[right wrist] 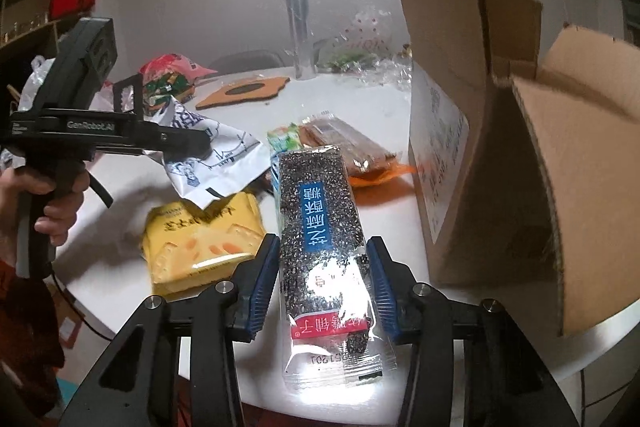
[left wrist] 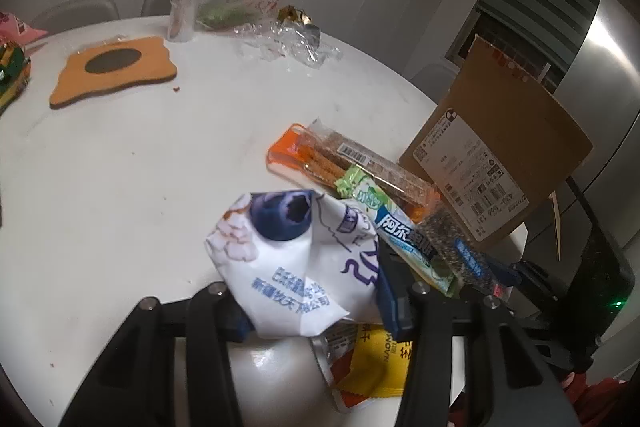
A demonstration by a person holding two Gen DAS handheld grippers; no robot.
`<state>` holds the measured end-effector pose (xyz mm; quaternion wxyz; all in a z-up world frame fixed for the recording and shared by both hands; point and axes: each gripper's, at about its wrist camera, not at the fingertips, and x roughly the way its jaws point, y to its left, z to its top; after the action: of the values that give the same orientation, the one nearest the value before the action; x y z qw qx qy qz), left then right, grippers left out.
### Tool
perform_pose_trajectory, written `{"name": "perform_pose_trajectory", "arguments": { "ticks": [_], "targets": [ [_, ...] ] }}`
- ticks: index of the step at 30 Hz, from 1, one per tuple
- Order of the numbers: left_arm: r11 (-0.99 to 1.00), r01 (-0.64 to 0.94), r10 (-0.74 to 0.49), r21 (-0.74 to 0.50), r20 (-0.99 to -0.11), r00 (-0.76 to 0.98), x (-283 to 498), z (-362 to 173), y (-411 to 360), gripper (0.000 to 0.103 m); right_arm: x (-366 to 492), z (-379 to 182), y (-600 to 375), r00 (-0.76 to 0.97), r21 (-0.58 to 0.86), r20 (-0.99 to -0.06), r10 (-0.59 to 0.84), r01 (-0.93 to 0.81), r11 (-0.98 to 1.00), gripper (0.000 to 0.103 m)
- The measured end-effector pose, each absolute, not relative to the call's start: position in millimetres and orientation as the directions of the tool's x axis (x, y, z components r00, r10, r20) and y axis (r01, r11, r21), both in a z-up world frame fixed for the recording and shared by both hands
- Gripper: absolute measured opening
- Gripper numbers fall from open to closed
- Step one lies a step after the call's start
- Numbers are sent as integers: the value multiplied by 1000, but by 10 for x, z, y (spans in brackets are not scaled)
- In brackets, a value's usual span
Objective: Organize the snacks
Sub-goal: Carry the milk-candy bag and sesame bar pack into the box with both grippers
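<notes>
Left wrist view: the left claw (left wrist: 316, 311) is reaching forward low over the white bench (left wrist: 120, 167), clenching one crumpled blueberry pouch (left wrist: 296, 263) between its blue pads. Just behind the pouch, toward the cardboard box (left wrist: 500, 155), are lying one green-and-blue candy packet (left wrist: 400, 231), one clear-wrapped cracker bar (left wrist: 372, 167) on an orange packet (left wrist: 284, 155), and one black sesame bar (left wrist: 460, 251). One yellow packet (left wrist: 376, 367) is showing under the claw. One orange coaster (left wrist: 116, 71) is sitting far from the box.

Right wrist view: the right claw (right wrist: 322, 287) is pointing forward beside the box (right wrist: 480, 147), its pads touching both edges of the sesame bar (right wrist: 320, 227), grasping it, raised and pointing away. The left hand (right wrist: 48, 203) is gripping the other tool's handle, pouch (right wrist: 212, 155) in its claw, above the yellow packet (right wrist: 200, 247).
</notes>
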<state>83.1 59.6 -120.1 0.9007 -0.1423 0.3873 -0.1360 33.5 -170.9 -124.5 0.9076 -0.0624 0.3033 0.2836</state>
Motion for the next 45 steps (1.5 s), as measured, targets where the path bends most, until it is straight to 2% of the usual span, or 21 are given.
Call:
{"name": "perform_pose_trajectory", "arguments": {
  "ticks": [16,23,30,35,39,45],
  "targets": [
    [940,111,-287,-322,-575,766,581,-635,821,44,296,-687,-1399,624,33,-505,597,-676,736,40],
    [967,110,-221,-230,-544,810,519,-197,765,44,260,-306,-1404,656,-22,-448,607,-688,726,40],
    [963,197,-264,-185,-484,835,588,315,457,44,304,93,-1759,688,-4,-383,616,-668,744,40],
    [949,279,-314,-144,-463,829,778,584,55,44,391,269,-2132,755,4,-352,553,-589,808,40],
    [925,353,-375,-138,-460,805,981,719,-274,44,480,337,-2482,801,10,-353,484,-514,858,40],
    [883,447,-454,-141,-500,737,1343,792,-817,44,732,271,-2854,811,27,-415,412,-442,897,40]
  ]
}}
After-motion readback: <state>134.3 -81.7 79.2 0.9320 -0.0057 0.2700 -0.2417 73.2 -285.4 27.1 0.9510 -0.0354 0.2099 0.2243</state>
